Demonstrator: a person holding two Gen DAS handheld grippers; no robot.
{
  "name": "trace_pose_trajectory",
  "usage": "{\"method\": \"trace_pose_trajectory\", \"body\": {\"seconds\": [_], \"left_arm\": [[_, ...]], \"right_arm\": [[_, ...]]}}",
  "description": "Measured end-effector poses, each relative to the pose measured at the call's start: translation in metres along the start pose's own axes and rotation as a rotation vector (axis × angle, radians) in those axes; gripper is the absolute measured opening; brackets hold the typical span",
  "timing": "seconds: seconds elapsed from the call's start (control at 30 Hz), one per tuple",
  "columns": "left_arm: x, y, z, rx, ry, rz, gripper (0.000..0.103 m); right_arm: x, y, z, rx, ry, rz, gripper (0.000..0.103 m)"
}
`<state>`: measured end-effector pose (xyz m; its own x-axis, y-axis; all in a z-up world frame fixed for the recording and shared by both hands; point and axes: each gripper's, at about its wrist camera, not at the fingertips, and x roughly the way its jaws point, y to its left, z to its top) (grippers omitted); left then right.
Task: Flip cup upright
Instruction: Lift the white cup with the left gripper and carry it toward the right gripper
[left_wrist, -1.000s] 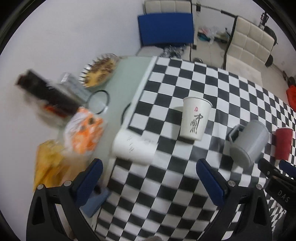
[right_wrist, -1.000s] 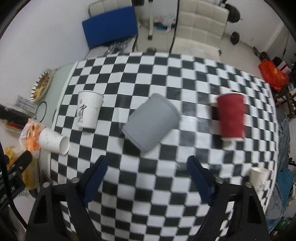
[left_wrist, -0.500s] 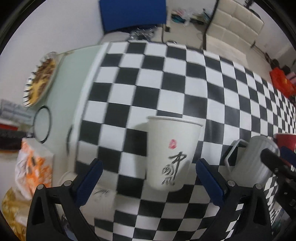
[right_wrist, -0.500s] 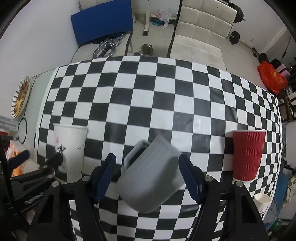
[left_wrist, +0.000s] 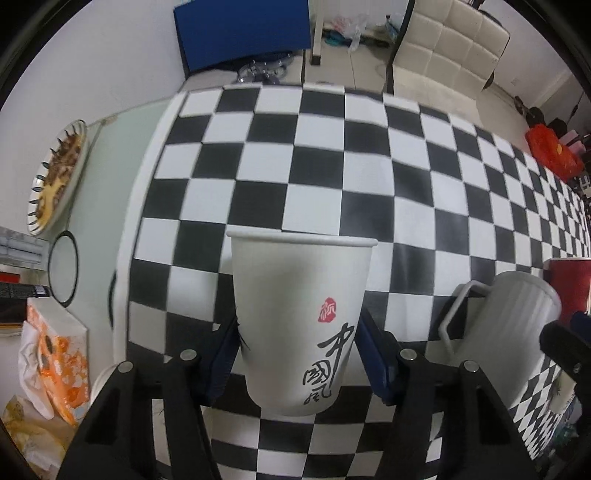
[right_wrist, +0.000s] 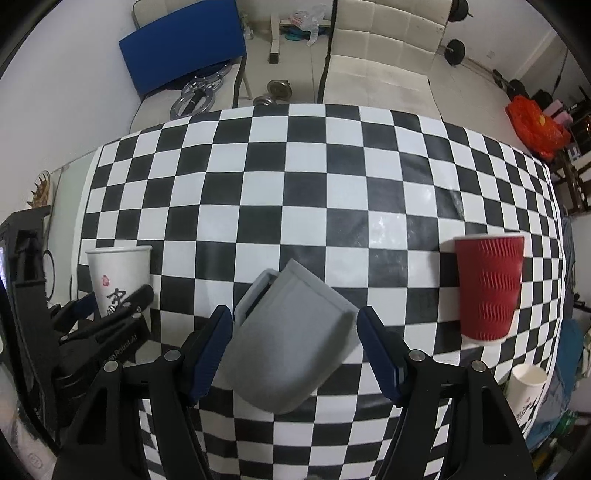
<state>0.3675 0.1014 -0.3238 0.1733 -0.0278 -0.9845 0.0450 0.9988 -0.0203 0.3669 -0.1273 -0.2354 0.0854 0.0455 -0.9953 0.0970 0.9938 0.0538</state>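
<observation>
1. Up close in the left wrist view, the white paper cup (left_wrist: 301, 325) with black brush lettering and a red seal stands upright, rim on top, on the checkered tablecloth (left_wrist: 332, 177). The left gripper (left_wrist: 299, 363) has its blue pads closed in on the cup's lower half, one against each side, so it grips the cup. To the right, the grey ribbed mug (left_wrist: 517, 332) tilts, its handle turned toward the white cup, and a red cup (left_wrist: 570, 282) shows just behind it at the edge of view. Part of the other gripper's black body sits low at the right. Off the cloth to the left lie a plate of food (left_wrist: 55, 177), a ring-shaped object (left_wrist: 63, 268) and an orange-and-white bag (left_wrist: 55, 369).

2. Next, the right wrist view: the grey ribbed mug (right_wrist: 291, 343) sits tilted between the fingers of the right gripper (right_wrist: 295, 347), handle up and to the left. Both blue pads lie right at the mug's sides; whether they press it I cannot tell. The white paper cup (right_wrist: 120, 277) stands upright at the left, held low down by the left gripper (right_wrist: 114, 308). The red cup (right_wrist: 489, 286) stands upright well to the right on the tablecloth (right_wrist: 314, 184), and another white paper cup (right_wrist: 526, 387) shows at the lower right edge. Beyond the table are a blue board (right_wrist: 184, 48), a dumbbell (right_wrist: 277, 92) and a cream sofa (right_wrist: 384, 44).
</observation>
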Motion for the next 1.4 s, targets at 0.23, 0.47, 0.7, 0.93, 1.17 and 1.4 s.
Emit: {"method": "trace_pose_trajectory", "body": {"seconds": [0.23,0.47,0.7,0.93,1.17,1.4], "left_arm": [[-0.063,-0.004,-0.039,-0.008,-0.073,-0.026,0.057],[-0.1,-0.026,-0.089,0.018,-0.088,-0.046,0.057],[-0.09,-0.081,-0.156,0.026,0.017,-0.129,0.057],[-0.052,-0.156,-0.201,0.03,0.144,-0.205,0.057],[-0.024,-0.205,-0.217,0.062,0.195,-0.222,0.057],[0.0,-0.222,-0.217,0.043,0.218,-0.191,0.057]], "right_arm": [[-0.024,-0.019,-0.033,0.022,-0.013,0.03,0.076],[-0.041,-0.054,-0.092,0.013,-0.02,0.014,0.081],[-0.037,-0.11,-0.171,0.062,0.019,0.009,0.081],[-0.015,-0.178,-0.238,0.136,0.092,-0.016,0.081],[0.007,-0.232,-0.272,0.212,0.13,-0.024,0.081],[0.019,-0.26,-0.287,0.26,0.138,-0.012,0.081]]}}
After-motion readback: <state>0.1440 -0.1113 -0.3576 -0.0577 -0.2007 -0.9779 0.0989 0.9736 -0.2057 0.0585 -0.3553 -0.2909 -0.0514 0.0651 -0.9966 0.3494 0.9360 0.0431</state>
